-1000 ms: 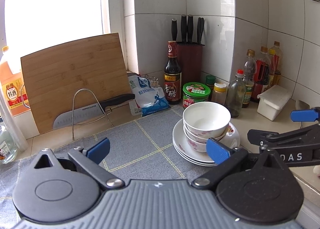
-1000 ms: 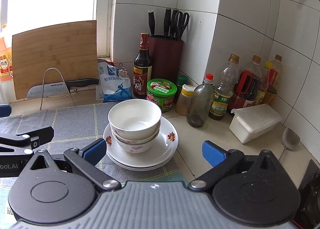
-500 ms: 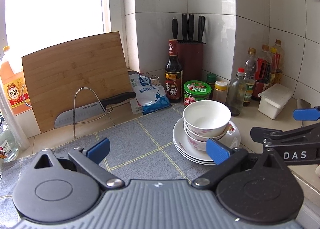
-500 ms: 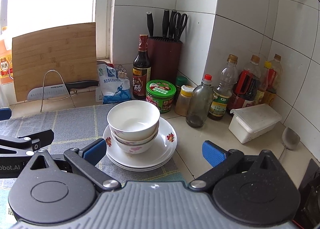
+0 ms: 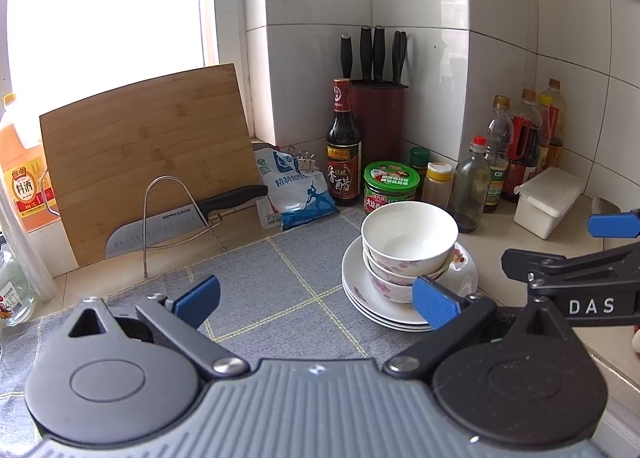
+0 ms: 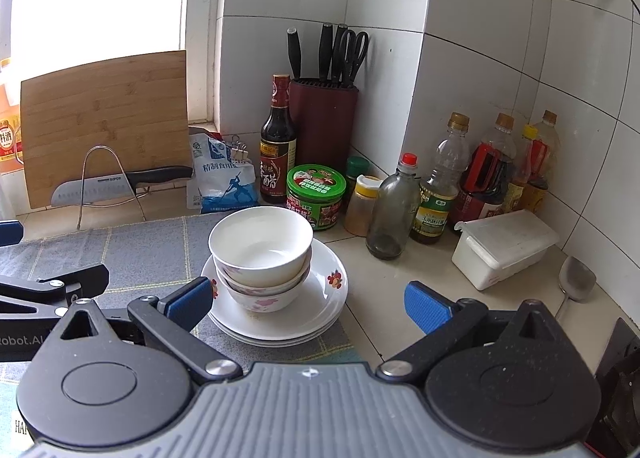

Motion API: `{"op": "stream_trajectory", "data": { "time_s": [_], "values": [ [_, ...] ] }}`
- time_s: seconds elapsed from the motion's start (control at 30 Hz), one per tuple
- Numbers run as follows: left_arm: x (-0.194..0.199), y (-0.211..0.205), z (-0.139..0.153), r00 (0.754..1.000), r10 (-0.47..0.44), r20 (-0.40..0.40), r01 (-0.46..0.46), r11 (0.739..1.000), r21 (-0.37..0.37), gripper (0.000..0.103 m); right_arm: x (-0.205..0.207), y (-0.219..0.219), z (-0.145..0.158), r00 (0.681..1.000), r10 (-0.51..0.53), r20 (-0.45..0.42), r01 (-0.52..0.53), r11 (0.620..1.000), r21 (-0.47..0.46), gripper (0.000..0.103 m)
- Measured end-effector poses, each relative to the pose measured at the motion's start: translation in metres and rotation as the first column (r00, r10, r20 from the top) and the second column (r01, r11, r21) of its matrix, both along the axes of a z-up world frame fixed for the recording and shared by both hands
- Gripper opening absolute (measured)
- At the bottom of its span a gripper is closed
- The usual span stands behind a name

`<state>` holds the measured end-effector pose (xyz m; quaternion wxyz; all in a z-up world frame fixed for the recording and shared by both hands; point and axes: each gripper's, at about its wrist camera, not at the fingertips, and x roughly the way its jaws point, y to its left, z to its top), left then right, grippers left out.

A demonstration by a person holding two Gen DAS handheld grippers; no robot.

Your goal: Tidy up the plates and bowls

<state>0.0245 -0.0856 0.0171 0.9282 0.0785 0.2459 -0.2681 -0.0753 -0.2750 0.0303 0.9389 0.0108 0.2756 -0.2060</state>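
White bowls sit nested on a stack of white flowered plates, at the right edge of a grey checked mat. My left gripper is open with nothing between its fingers; it hovers over the mat, short of the stack. My right gripper is open too and holds nothing, with the stack just beyond its left finger. In each view the other gripper shows at the frame's edge.
Behind the stack stand a green-lidded jar, a dark vinegar bottle, a knife block and several oil and sauce bottles. A white box and spoon lie right. A cutting board and knife lean left.
Both grippers have drawn back and lifted slightly from the stack of bowls and plates, which now looks a little lower and farther. Both stay open; nothing on the counter moved.
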Motion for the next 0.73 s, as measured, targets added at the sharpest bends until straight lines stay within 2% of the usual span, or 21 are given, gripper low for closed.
{"op": "stream_trajectory", "data": {
  "time_s": [0.73],
  "values": [
    [-0.0003, -0.0018, 0.0018, 1.0, -0.014, -0.002, 0.014, 1.0, -0.008, 0.102, -0.0012, -0.0008, 0.0021, 1.0, -0.008, 0.005, 0.008, 1.0, -0.003, 0.103]
  ]
}}
